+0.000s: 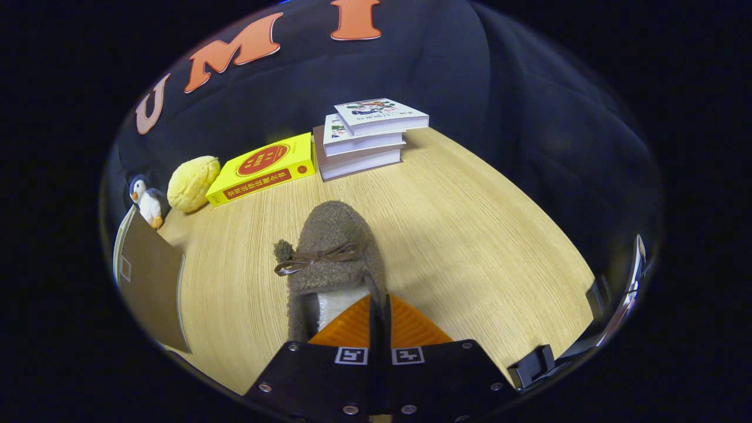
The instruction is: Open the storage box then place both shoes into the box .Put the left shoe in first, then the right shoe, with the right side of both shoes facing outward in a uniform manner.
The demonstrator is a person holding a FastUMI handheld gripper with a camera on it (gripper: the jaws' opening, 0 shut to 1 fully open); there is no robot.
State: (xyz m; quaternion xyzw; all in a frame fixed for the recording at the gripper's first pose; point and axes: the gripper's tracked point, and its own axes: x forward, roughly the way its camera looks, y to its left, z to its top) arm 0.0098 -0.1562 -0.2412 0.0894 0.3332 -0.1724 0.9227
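Note:
A brown fuzzy shoe (329,247) with a thin brown bow lies toe-away over the wooden table (470,235), right in front of me. My gripper (379,314) is shut on the right rim of the shoe's opening, and a thin strip of that rim shows between the two pads. The white lining shows just left of the fingers (346,329). I cannot tell whether the shoe rests on the table or hangs just above it. The clear storage box (631,276) with black latches (531,365) sits off to the right of the fingers, with just its rim in sight.
Beyond the shoe stand a stack of books (367,138) and a yellow book (264,167). Farther left are a yellow plush bun (192,183) and a small penguin toy (147,201). A brown flat panel (150,282) lies left of the shoe.

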